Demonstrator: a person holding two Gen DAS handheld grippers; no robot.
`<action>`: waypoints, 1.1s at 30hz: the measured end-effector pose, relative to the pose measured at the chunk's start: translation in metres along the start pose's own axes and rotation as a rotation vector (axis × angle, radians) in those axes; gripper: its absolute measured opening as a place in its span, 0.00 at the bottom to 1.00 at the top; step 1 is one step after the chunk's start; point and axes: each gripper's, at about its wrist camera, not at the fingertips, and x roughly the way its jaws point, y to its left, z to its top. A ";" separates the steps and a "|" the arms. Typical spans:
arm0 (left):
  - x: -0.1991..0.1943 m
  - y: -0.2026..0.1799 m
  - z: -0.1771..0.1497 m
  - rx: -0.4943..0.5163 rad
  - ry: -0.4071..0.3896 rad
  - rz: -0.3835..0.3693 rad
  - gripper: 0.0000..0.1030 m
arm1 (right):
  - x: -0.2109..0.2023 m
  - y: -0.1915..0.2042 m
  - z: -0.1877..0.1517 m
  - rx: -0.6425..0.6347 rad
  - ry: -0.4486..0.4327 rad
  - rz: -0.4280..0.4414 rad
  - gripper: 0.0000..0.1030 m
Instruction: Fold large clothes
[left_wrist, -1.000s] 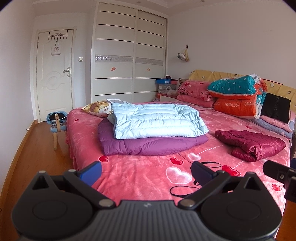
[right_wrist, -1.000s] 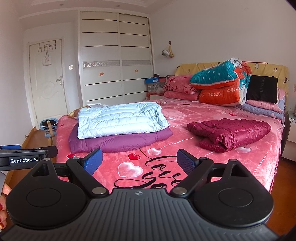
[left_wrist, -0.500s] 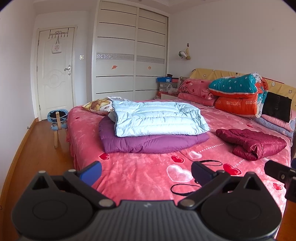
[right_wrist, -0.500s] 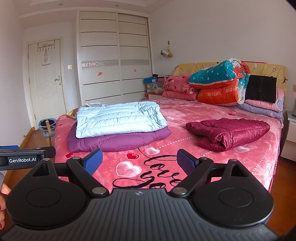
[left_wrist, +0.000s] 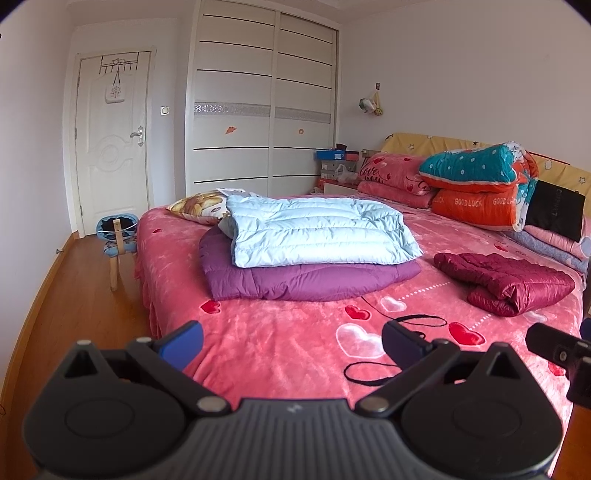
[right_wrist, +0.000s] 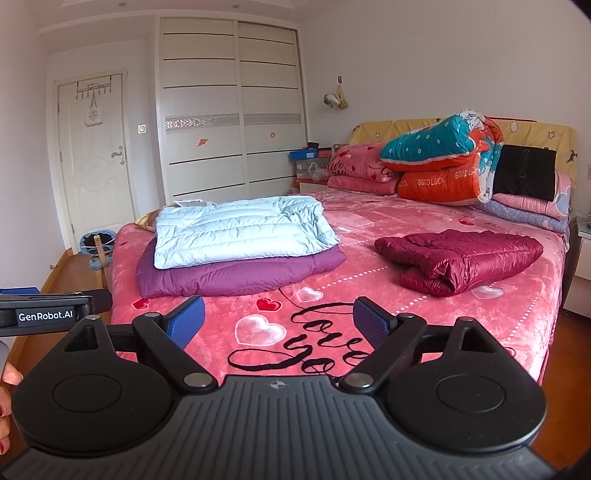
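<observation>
A folded light-blue down jacket (left_wrist: 317, 230) (right_wrist: 240, 230) lies on top of a folded purple down coat (left_wrist: 306, 278) (right_wrist: 236, 271) on the left part of the pink bed. A loosely bunched maroon down jacket (left_wrist: 506, 280) (right_wrist: 461, 258) lies to their right. My left gripper (left_wrist: 291, 345) hangs open over the bed's near edge, holding nothing. My right gripper (right_wrist: 279, 323) is open too, above the heart-print blanket, well short of the clothes. The left gripper's body (right_wrist: 44, 314) shows at the left of the right wrist view.
Pink pillows (right_wrist: 360, 164), a rolled teal-and-orange quilt (right_wrist: 439, 162) and a black cushion (right_wrist: 524, 171) are stacked at the headboard. A cartoon pillow (left_wrist: 199, 208) lies behind the pile. A small wooden stool (left_wrist: 116, 242) stands on the floor by the white door (left_wrist: 110, 144); a wardrobe (left_wrist: 264, 107) fills the back wall.
Both views have shifted slightly, the clothes sitting a little lower and to the right in the frame. Both grippers stay open and the clothes have not moved.
</observation>
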 end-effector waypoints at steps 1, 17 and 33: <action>0.000 0.000 0.000 -0.001 0.001 0.000 0.99 | 0.000 0.000 -0.001 0.000 0.002 0.001 1.00; 0.001 0.001 -0.002 -0.005 0.011 0.003 0.99 | 0.001 -0.008 -0.002 0.000 0.026 0.019 1.00; 0.003 0.001 -0.004 -0.006 0.017 0.004 0.99 | 0.003 -0.012 -0.002 0.011 0.035 0.020 1.00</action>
